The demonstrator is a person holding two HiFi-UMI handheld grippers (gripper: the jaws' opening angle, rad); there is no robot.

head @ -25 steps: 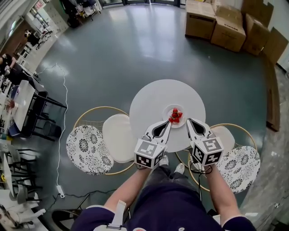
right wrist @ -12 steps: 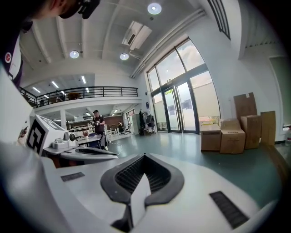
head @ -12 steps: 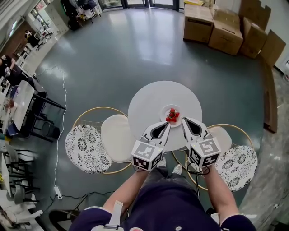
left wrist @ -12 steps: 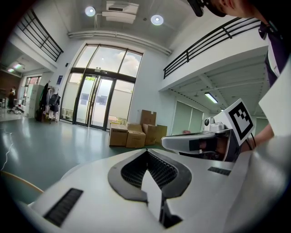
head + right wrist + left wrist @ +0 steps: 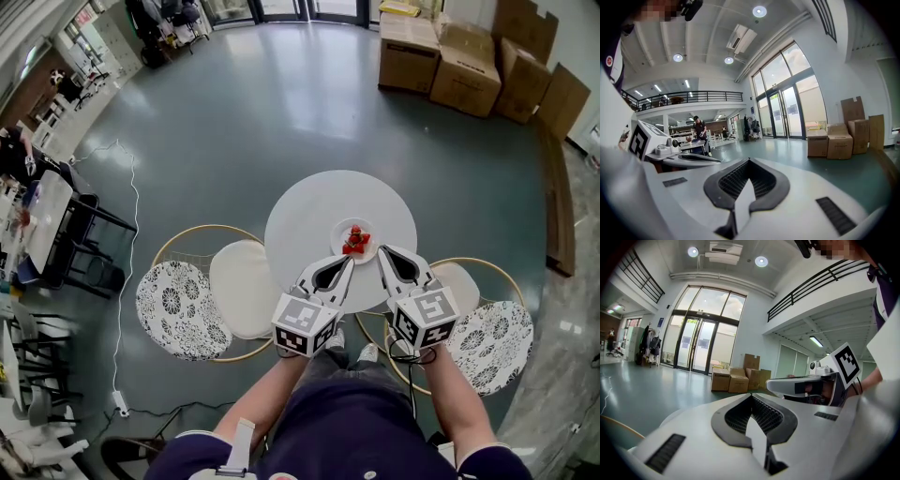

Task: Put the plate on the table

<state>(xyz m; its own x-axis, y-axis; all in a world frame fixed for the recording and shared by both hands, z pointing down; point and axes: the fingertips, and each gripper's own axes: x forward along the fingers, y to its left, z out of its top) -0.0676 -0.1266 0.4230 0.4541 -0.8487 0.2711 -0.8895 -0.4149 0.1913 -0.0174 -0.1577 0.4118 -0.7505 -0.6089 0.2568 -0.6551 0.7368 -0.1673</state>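
A small white plate (image 5: 342, 249) with red fruit on it (image 5: 355, 240) rests on the near right part of the round white table (image 5: 309, 220). My left gripper (image 5: 350, 257) points at the plate's near rim, its jaws together. My right gripper (image 5: 380, 250) sits just right of the plate, jaws also together. Whether either tip touches the rim is unclear from above. In the left gripper view the left gripper (image 5: 751, 397) is shut with nothing showing between the jaws, and the right gripper (image 5: 771, 386) shows beside it. The right gripper (image 5: 749, 161) looks the same in its own view. The plate shows in neither gripper view.
Round chairs ring the table: a white cushion (image 5: 246, 286) and a patterned one (image 5: 176, 309) at left, another patterned one (image 5: 492, 342) at right. Cardboard boxes (image 5: 450, 56) stand far back. A cable (image 5: 127, 272) runs over the floor, with desks (image 5: 42, 225) at left.
The head view has shifted slightly. Both grippers stay shut by the plate's near rim, and the plate has not moved on the table.
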